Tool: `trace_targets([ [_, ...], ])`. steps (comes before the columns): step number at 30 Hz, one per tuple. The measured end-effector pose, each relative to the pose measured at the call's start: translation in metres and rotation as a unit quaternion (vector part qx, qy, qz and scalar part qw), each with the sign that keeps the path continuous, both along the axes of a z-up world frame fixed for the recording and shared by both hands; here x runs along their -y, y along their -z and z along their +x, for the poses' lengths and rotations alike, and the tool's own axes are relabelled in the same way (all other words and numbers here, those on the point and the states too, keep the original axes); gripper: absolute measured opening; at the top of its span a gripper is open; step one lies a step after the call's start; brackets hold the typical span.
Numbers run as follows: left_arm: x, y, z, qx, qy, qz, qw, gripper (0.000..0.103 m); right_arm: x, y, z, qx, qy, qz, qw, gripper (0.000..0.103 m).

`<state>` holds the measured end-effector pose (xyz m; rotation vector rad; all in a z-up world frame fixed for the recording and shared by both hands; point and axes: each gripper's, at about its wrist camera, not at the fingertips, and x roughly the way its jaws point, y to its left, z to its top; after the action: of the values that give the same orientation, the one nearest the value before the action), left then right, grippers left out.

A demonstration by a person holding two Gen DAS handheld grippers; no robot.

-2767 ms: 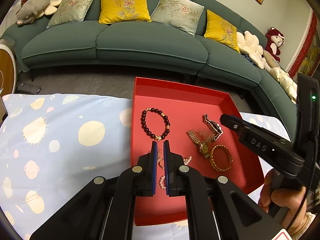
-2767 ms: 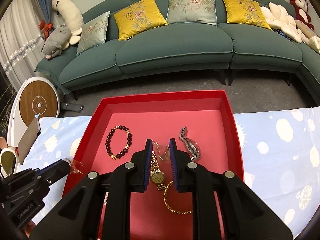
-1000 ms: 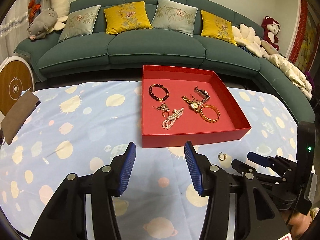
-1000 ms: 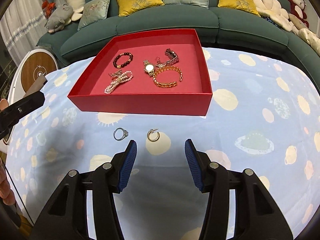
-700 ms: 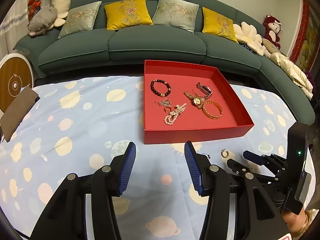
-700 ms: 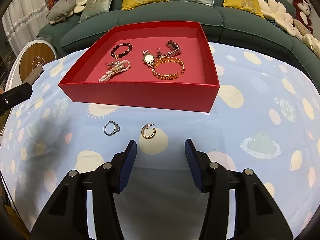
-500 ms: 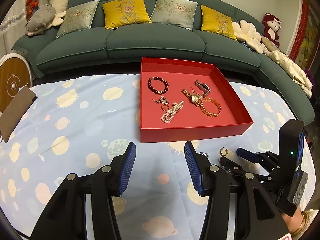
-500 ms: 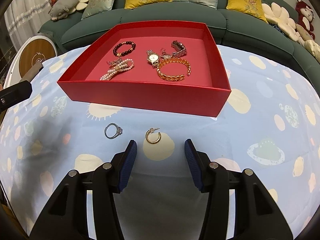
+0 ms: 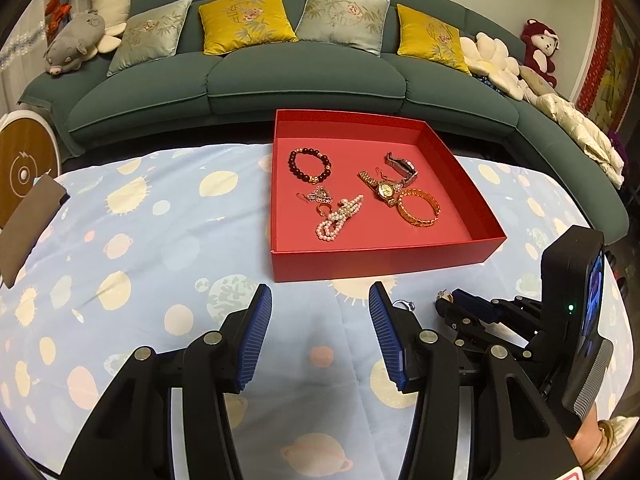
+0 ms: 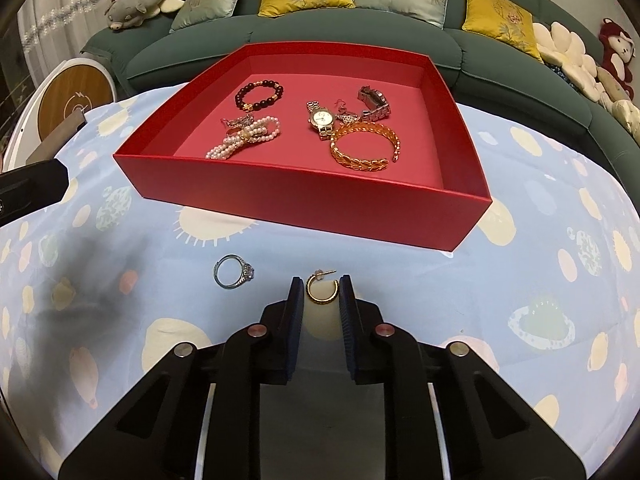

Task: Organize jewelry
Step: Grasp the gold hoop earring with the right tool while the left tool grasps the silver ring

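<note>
A: What sits nearest the right gripper (image 10: 319, 294)?

B: A gold hoop earring (image 10: 321, 289), lying on the tabletop (image 10: 520, 280) between the two fingers (image 10: 295, 300). They are narrowed around it with a sliver of gap on each side, so they are not clenched on it.

A: And beside it?

B: To the left of those fingers, apart from the earring, a silver ring (image 10: 233, 271) with a stone lies flat on the spotted blue cloth.

A: The left gripper (image 9: 318, 322)?

B: Its fingers (image 9: 256, 320) are spread wide and grasp nothing, hovering over bare cloth. The ring (image 9: 404, 304) peeks out just past its right finger.

A: Farther ahead?

B: A red tray (image 10: 304, 196) stands straight beyond the right fingers, its near wall facing them. Inside, ahead and to the left, a pearl strand (image 10: 244, 136) lies bunched with a small gold ring and a sparkly piece tangled at it. Ahead and to the right lies a gold bracelet (image 10: 364, 146), with a gold watch (image 10: 322, 120) just behind it and a silver watch (image 10: 374, 104) near the back right. A dark bead bracelet (image 10: 258, 95) lies at the back left.

A: Beyond the tray?

B: A green sofa (image 10: 360, 32) with yellow and grey cushions.
</note>
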<state>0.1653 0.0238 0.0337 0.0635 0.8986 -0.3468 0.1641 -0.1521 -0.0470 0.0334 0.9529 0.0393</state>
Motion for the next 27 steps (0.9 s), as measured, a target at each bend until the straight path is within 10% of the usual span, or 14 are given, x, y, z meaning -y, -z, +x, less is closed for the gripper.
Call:
trace_targets([
  [27,0.072,0.056,-0.001,-0.031,0.068,0.033,0.9966,0.06,0.049,-0.031,-0.022,0.006,0.031,0.059,0.998,0.016],
])
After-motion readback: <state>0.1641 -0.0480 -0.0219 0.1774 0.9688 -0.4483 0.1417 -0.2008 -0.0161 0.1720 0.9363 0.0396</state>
